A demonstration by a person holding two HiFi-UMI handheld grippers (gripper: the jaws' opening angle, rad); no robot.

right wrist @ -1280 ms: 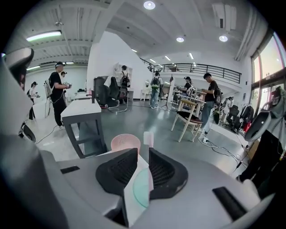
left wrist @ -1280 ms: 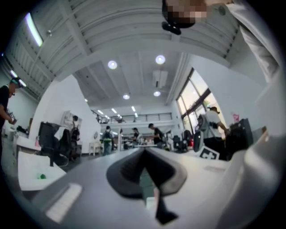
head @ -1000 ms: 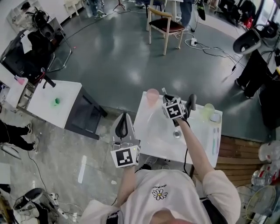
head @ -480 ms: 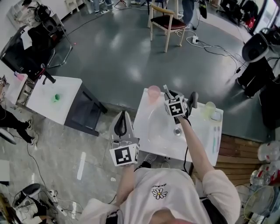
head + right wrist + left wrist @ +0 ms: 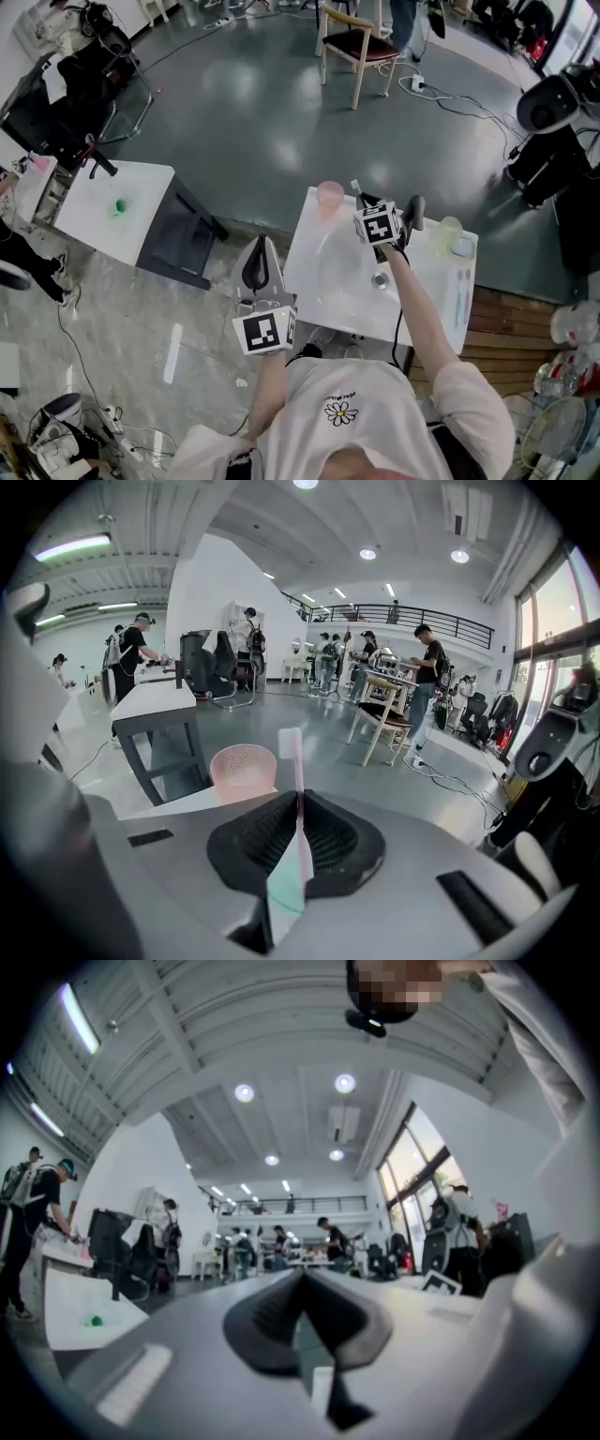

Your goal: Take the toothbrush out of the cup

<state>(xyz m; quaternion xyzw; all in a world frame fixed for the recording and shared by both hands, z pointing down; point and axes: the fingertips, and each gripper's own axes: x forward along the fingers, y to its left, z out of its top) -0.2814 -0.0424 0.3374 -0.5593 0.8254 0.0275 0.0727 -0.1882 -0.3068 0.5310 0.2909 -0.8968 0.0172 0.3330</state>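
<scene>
**Toothbrush gripped by right gripper, clear of cup**
The right jaws have just been closing and now pinch the brush handle, head up. The cup stands just beyond, on the table. Extraction looks done; only setting the brush down may remain. The left gripper is clenched on nothing, beside the table.

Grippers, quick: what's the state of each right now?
Left gripper: closed, nothing in it.
Right gripper: jaws have just been closing, now clamped on the pink toothbrush.
</scene>
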